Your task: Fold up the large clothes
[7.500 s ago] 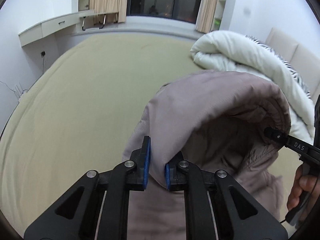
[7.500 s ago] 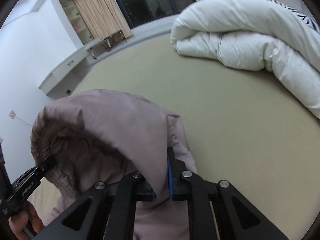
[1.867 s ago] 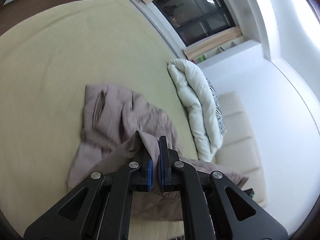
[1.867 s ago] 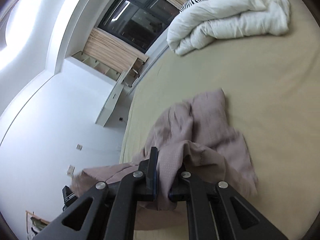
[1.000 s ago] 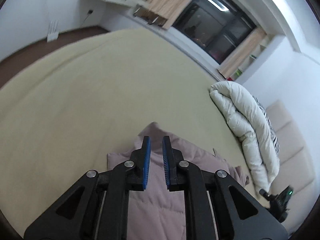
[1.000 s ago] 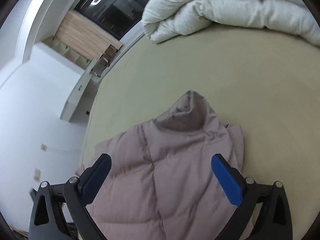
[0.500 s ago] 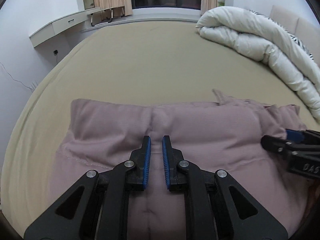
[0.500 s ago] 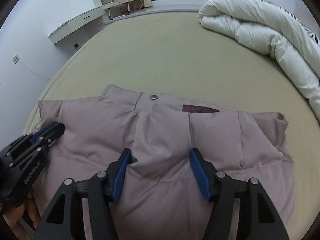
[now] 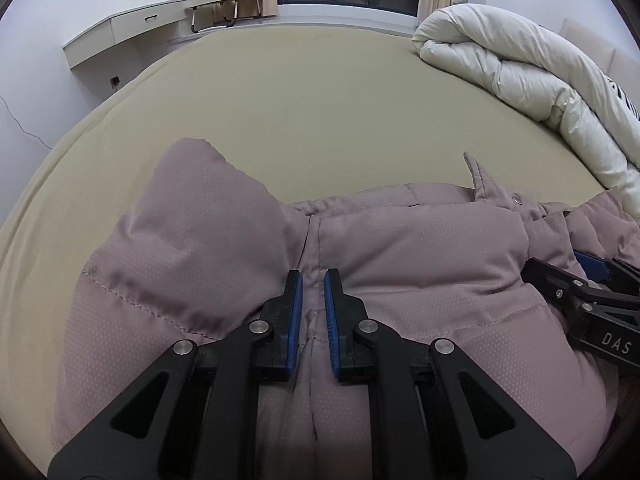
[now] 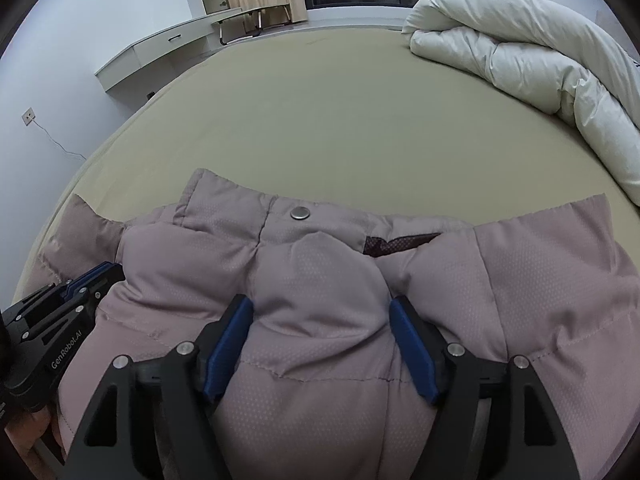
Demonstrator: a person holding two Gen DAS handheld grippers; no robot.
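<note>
While the puffy mauve jacket (image 10: 320,280) lies bunched at the near edge of the tan bed (image 10: 340,120), the left gripper (image 9: 313,280) has its jaws nearly pressed together, a seam ridge between them, though I can't tell if they're pinching it. The right gripper (image 10: 320,308) jaws are opening, straddling a puffy bulge. A white duvet (image 9: 520,68) is piled far right.

The puffy jacket (image 10: 320,280), earlier lifted by both grippers, now lies spread on the bed (image 10: 340,120); the right gripper (image 10: 320,320), earlier clamped, is opening astride a bulge, and the left gripper (image 9: 313,308) sits lower over the seam
</note>
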